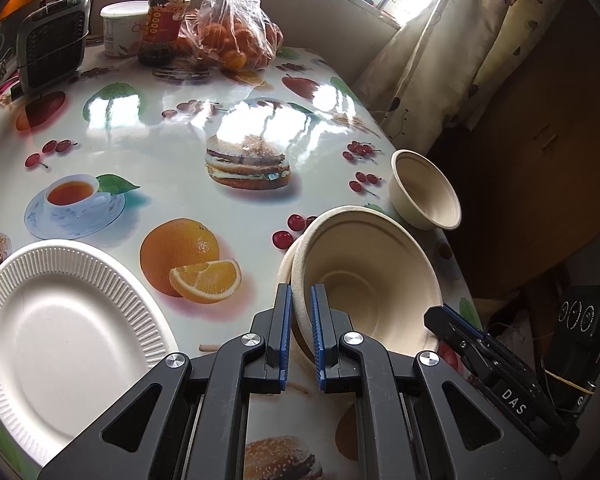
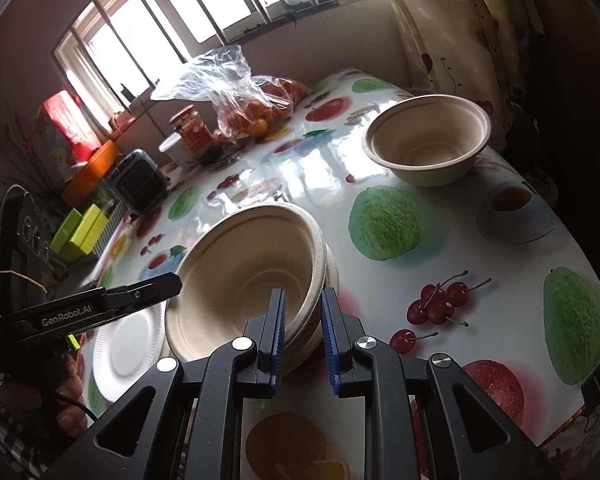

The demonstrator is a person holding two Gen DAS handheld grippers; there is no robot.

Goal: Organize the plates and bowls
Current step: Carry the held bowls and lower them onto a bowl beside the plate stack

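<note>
1. Left wrist view: the left gripper (image 1: pixel 301 320) sits at the bottom centre of the frame. Its two blue-lined fingers (image 1: pixel 284 320) pinch the near rim of the stacked bowls (image 1: pixel 364 280), one finger outside the wall and one inside, so it is clamped on that rim.
2. The stacked bowls, two beige ones nested together, stand tilted at lower centre-right on the table (image 1: pixel 148 128), which has a glossy fruit-print cover.
3. A white ribbed paper plate (image 1: pixel 64 344) lies flat at the lower left, just beside the gripper.
4. A single beige bowl (image 1: pixel 424 190) sits at the right edge of the table, in the middle right of the frame, apart from the stack.
5. The right gripper (image 1: pixel 456 324) enters from the lower right and reaches the far side of the stack's rim.
6. At the top of the frame stand a bag of oranges (image 1: pixel 236 36), a red-labelled jar (image 1: pixel 166 20), a white cup (image 1: pixel 124 30) and a small grey heater (image 1: pixel 52 40).
7. Right wrist view: the right gripper (image 2: pixel 302 328) is at bottom centre, its fingers straddling the rim of the stacked bowls (image 2: pixel 240 276) with a small gap on the outer side; whether it presses the rim I cannot tell.
8. The left gripper (image 2: pixel 168 282) comes in from the left and meets the stack's opposite rim.
9. The paper plate (image 2: pixel 124 344) lies at lower left, partly behind the stack.
10. The single bowl (image 2: pixel 428 140) stands upright at upper right.
</note>
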